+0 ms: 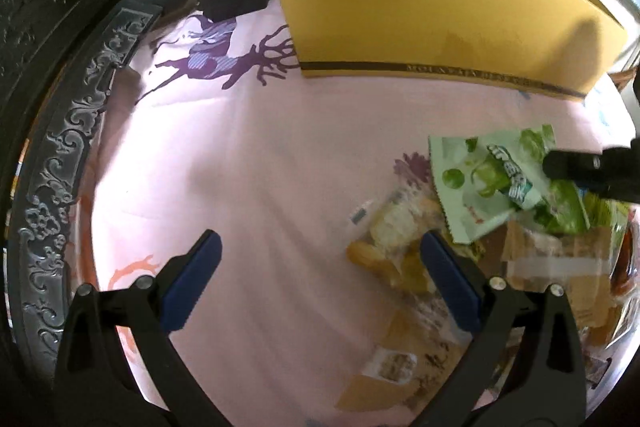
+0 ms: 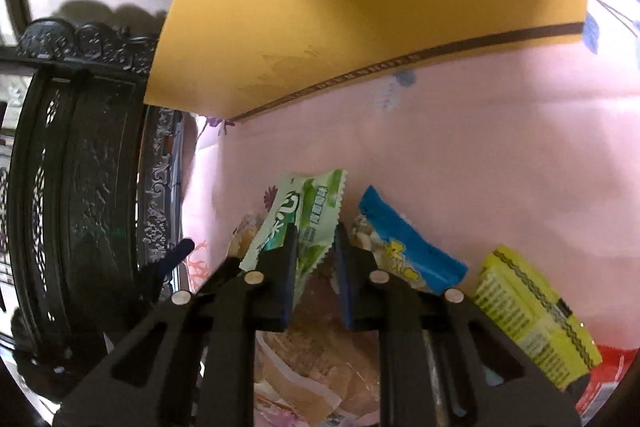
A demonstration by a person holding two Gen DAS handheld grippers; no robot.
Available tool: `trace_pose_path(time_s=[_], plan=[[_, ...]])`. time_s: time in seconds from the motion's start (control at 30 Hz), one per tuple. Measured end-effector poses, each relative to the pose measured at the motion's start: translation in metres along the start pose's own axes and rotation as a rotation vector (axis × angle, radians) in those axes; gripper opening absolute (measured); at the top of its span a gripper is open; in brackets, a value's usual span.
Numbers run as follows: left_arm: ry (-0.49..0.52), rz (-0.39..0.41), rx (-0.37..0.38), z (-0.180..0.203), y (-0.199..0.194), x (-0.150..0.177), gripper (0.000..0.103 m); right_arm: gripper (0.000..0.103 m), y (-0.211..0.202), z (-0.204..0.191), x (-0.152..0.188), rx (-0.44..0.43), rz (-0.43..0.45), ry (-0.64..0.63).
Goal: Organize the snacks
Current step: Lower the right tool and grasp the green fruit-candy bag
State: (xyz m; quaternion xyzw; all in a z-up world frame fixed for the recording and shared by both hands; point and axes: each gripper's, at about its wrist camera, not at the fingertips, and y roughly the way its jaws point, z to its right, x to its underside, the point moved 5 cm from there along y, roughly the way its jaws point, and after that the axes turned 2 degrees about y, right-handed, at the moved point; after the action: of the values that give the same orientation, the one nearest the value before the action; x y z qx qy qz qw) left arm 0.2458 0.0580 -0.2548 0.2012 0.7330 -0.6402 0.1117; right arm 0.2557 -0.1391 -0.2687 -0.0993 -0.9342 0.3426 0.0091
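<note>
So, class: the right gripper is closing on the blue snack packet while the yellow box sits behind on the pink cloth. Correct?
Not quite. The right wrist view shows the right gripper closing on the green snack packet; the blue snack packet lies beside it. The yellow box and pink cloth are as stated.

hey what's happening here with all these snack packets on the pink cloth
A person is sorting snacks with two handheld grippers. The right gripper is at a green and white snack packet, which sits between its fingers, though a firm pinch isn't clear. The left gripper hangs open and empty over the pink printed cloth. More wrapped snacks lie heaped nearby, and a big yellow cardboard box stands behind them.
</note>
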Motion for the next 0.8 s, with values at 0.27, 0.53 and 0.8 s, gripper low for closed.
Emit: trace_pose_path(time_s=[0.27,0.53,0.8], plan=[[-0.057,0.048,0.145,0.006,0.005,0.001,0.075,0.007,-0.02,-0.025,0.003,-0.041,0.079,-0.026],[-0.049,0.067,0.209,0.025,-0.001,-0.003,0.027,0.004,-0.046,-0.024,0.007,-0.035,0.143,-0.027],[-0.045,0.042,0.16,0.022,-0.007,0.006,0.0,0.046,-0.069,-0.028,0.011,0.258,0.194,-0.207]])
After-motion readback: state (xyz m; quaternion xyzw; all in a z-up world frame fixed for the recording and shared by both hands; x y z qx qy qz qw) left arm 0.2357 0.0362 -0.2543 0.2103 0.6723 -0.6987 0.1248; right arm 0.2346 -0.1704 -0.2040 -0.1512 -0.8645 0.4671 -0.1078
